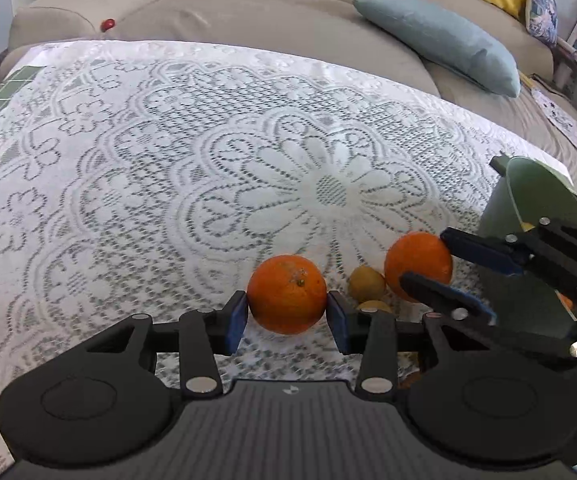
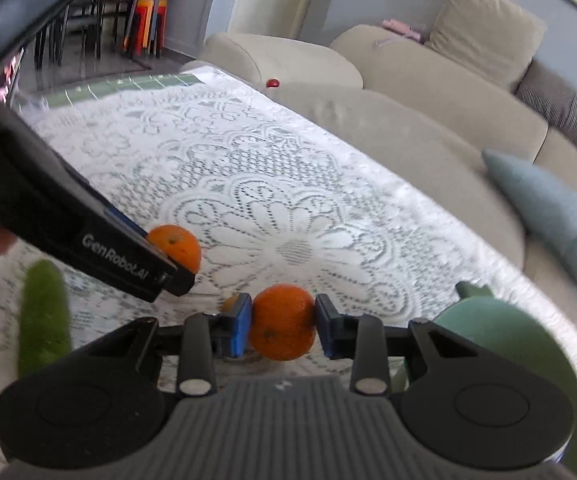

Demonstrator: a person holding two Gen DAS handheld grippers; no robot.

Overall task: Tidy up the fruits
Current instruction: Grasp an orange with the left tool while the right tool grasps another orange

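Observation:
My left gripper [image 1: 287,318] is shut on an orange [image 1: 287,294], its blue pads against both sides, just above the lace tablecloth [image 1: 168,168]. My right gripper [image 2: 283,330] is shut on a second orange [image 2: 282,322]; it also shows in the left wrist view [image 1: 418,266], held between the right gripper's fingers [image 1: 480,252]. The left gripper's orange shows in the right wrist view [image 2: 176,246] behind the left gripper's body [image 2: 88,236]. Two small yellowish fruits [image 1: 366,284] lie on the cloth between the oranges. A green container [image 1: 536,208] stands at the right, also in the right wrist view [image 2: 500,328].
A green cucumber-like object [image 2: 44,316] lies at the left on the cloth. A beige sofa [image 1: 248,12] with a light blue cushion [image 1: 444,40] runs behind the table. A small red object [image 1: 108,24] sits on the sofa.

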